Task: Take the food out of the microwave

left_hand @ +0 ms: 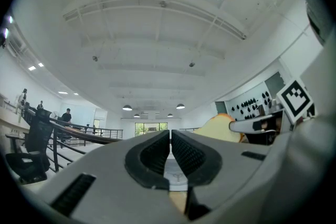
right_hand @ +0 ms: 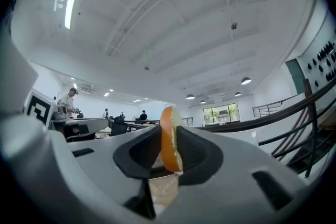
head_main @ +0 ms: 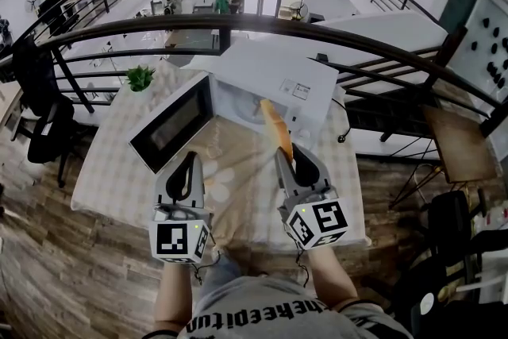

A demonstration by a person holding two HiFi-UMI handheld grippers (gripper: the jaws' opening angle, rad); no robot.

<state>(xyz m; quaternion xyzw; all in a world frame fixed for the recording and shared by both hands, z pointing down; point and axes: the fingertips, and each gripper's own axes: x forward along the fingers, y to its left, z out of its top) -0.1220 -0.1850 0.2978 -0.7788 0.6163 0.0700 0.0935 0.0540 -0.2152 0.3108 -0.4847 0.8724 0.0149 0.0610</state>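
Head view: set overhead, aimed steeply down. Gripper views: set close behind the jaws, aimed slightly upward. Black curved metal railing (head_main: 238, 21) shared by all three.

Microwave (head_main: 274, 79) on table (head_main: 111, 171); plant (head_main: 140, 77) left; food (head_main: 277, 129) before.

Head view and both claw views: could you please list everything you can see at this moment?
microwave: one, white, far side of the table, door swung open leftward
bread slice: one, orange-crusted, on edge before the microwave, in the right claw
table: one, pale cloth, beside the railing
potted plant: one, green, table's far left corner
railing: one, dark, behind the table
office chair: one, black, left of the table
left claw: grey, shut, empty
right claw: grey, shut on the bread slice
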